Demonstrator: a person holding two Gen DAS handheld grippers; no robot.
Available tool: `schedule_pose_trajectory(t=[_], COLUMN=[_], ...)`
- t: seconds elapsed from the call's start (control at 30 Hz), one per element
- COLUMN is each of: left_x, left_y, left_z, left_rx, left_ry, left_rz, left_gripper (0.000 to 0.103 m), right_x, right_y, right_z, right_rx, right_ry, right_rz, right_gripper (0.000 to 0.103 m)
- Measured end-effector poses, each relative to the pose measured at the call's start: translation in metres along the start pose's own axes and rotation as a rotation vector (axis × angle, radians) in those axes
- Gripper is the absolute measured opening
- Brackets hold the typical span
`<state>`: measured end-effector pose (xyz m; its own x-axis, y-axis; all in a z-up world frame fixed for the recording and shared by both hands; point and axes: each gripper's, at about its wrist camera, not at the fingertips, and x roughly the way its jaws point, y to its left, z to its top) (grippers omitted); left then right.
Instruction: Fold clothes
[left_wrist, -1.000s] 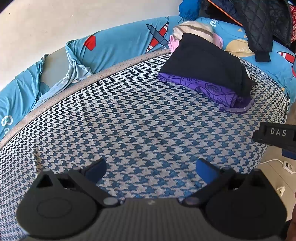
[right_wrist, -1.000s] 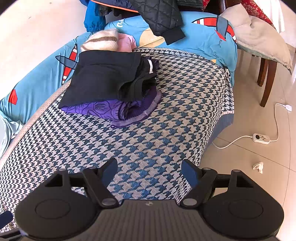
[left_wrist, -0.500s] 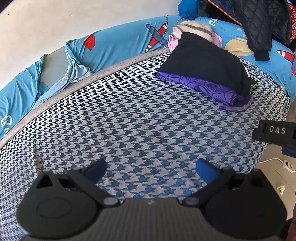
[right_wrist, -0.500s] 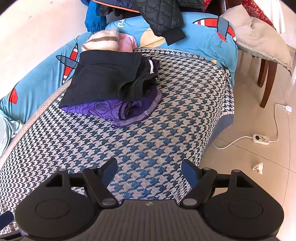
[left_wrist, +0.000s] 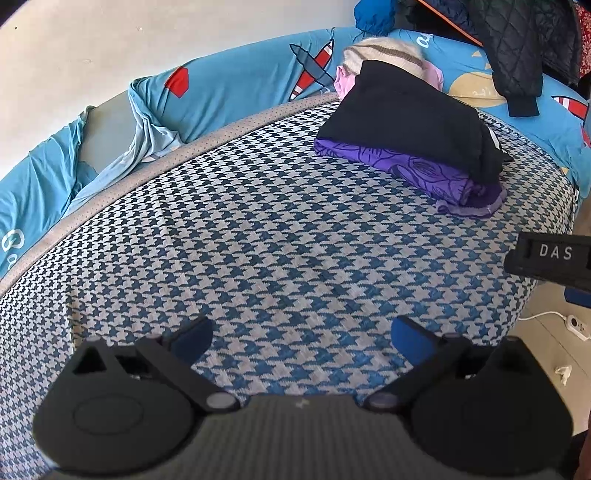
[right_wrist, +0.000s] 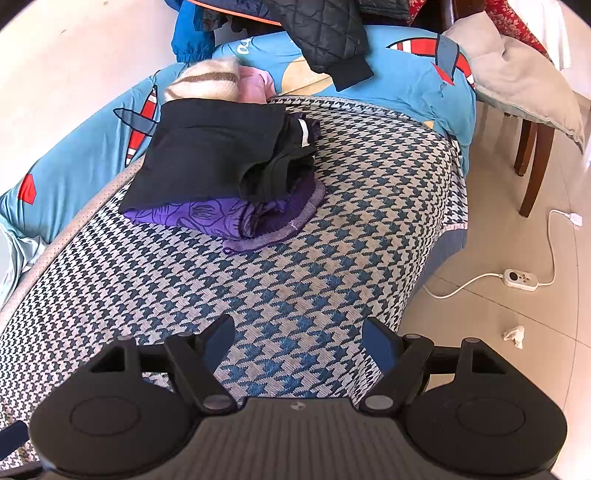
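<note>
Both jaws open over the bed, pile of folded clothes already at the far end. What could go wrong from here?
1. The folded stack sits close to the bed's far edge, black garment over purple one; adding to it carelessly could topple it.
2. The quilted black jacket hangs over other clothing, so pulling it may drag its neighbours along.
3. The white cable on the floor beside the bed is a trip hazard.

folded black garment (right_wrist: 207, 155) atop folded purple garment (right_wrist: 207, 218)
</note>
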<state>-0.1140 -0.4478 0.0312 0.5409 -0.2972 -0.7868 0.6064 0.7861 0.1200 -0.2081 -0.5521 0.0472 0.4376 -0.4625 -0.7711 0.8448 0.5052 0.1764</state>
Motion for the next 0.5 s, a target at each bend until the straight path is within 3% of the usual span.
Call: schedule_pose_trajectory(t=[0.5], left_x=[0.0020], left_y=[-0.0011], left_z=[-0.0021], left_rx=[0.002], left_ry=[0.008], left_rz=[-0.010], left_gripper=[0.103], right_x=[-0.0001], right_y=[0.0012], right_z=[0.0005], right_rx=[-0.007], right_ry=[0.002], right_rz=[0.002], right_gripper=[0.076])
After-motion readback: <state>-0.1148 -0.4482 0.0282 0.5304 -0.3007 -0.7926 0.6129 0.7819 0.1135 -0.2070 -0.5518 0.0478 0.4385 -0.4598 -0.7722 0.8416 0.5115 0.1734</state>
